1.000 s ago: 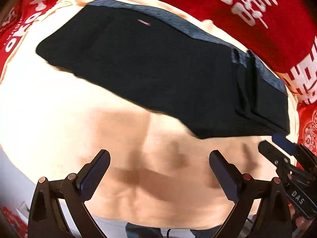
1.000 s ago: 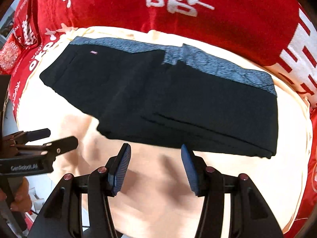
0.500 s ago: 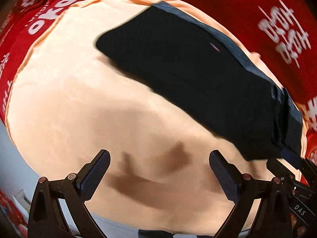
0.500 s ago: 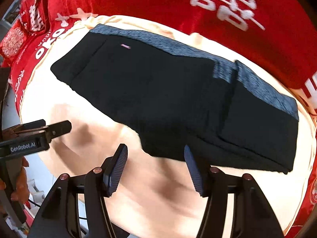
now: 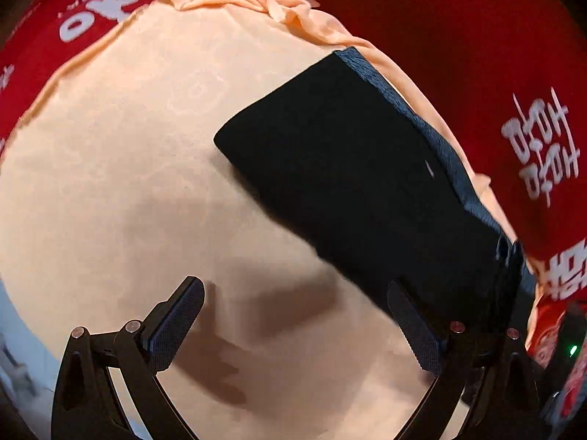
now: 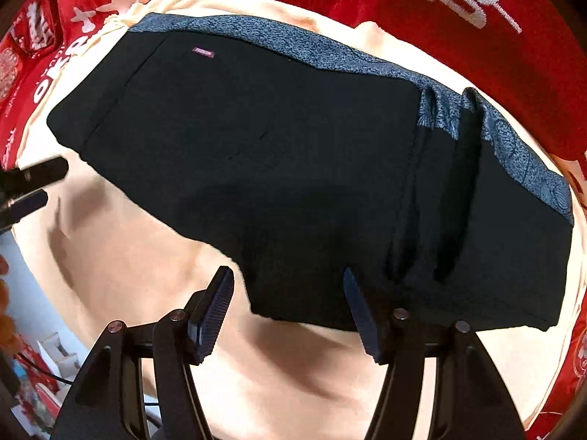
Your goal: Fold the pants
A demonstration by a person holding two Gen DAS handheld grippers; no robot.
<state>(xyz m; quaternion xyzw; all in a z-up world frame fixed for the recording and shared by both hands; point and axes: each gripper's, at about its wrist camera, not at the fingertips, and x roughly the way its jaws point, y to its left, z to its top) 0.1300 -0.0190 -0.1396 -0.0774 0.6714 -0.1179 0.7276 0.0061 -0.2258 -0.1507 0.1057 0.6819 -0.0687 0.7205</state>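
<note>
Black pants (image 6: pixel 293 168) with a blue-grey patterned band (image 6: pixel 330 55) along the far edge lie folded in a flat wide block on a peach cloth (image 6: pixel 128 256). A second fold layer overlaps at the right end (image 6: pixel 477 220). My right gripper (image 6: pixel 290 304) is open and empty, right at the pants' near edge. My left gripper (image 5: pixel 297 322) is open and empty over the peach cloth (image 5: pixel 146 183), with the pants (image 5: pixel 359 183) up to its right. The left gripper's fingertips (image 6: pixel 33 183) also show at the left edge of the right wrist view.
A red blanket with white characters (image 6: pixel 477 18) surrounds the peach cloth at the back and sides; it also shows in the left wrist view (image 5: pixel 495 73). The cloth's near edge drops off to a light floor with clutter (image 6: pixel 36 348).
Both grippers stay open. The left view has swung left, so the pants now sit at its right. The right gripper has moved closer to the pants' near edge.
</note>
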